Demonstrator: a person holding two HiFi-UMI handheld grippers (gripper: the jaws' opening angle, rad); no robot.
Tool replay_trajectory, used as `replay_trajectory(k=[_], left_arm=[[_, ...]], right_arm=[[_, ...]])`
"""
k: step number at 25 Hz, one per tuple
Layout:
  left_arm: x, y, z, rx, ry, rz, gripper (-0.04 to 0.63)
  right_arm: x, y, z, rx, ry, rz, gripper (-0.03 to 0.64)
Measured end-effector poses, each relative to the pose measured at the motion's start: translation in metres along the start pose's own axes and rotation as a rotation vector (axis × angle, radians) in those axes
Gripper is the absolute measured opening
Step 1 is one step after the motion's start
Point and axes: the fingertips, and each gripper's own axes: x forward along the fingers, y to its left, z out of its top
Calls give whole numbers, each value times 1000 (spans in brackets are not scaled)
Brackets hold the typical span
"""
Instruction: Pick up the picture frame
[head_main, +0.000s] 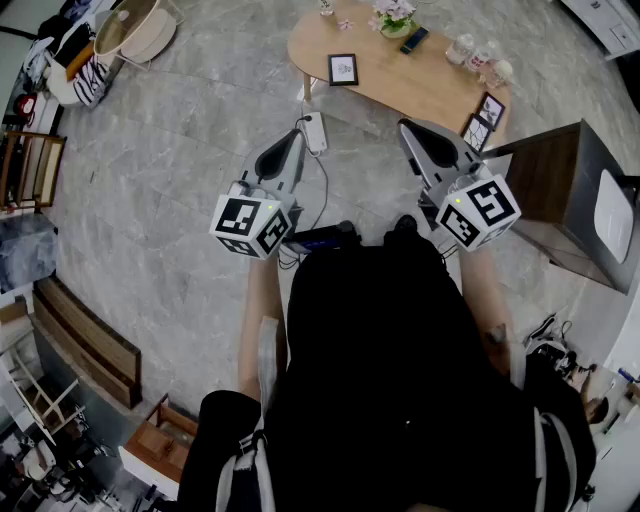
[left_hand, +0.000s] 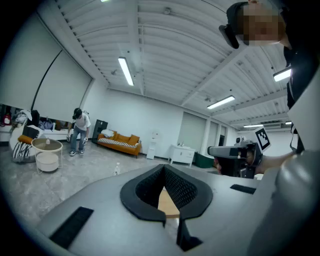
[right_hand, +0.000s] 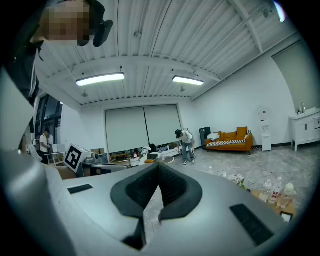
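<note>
A black picture frame (head_main: 342, 69) lies flat on the oval wooden table (head_main: 400, 75) ahead of me. Two more small frames (head_main: 484, 117) stand at the table's right end. My left gripper (head_main: 298, 130) is held level over the floor, short of the table, its jaws meeting at the tip with nothing between them (left_hand: 164, 167). Likewise my right gripper (head_main: 408, 126) stays shy of the table's near edge, jaws closed together and empty (right_hand: 158, 165). Neither gripper touches a frame.
On the table are a flower vase (head_main: 395, 18), a dark phone (head_main: 414, 40) and bottles (head_main: 478, 55). A white power strip (head_main: 315, 130) with cable lies on the floor. A dark cabinet (head_main: 575, 190) stands at the right. A person (left_hand: 78, 131) stands far off.
</note>
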Motion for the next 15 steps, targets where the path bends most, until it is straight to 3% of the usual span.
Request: replay_trajectory(k=[15], left_arm=[[6,6,7,-6,-7,-37,12]], right_arm=[[15,-19,5,30,-14,-79,12]])
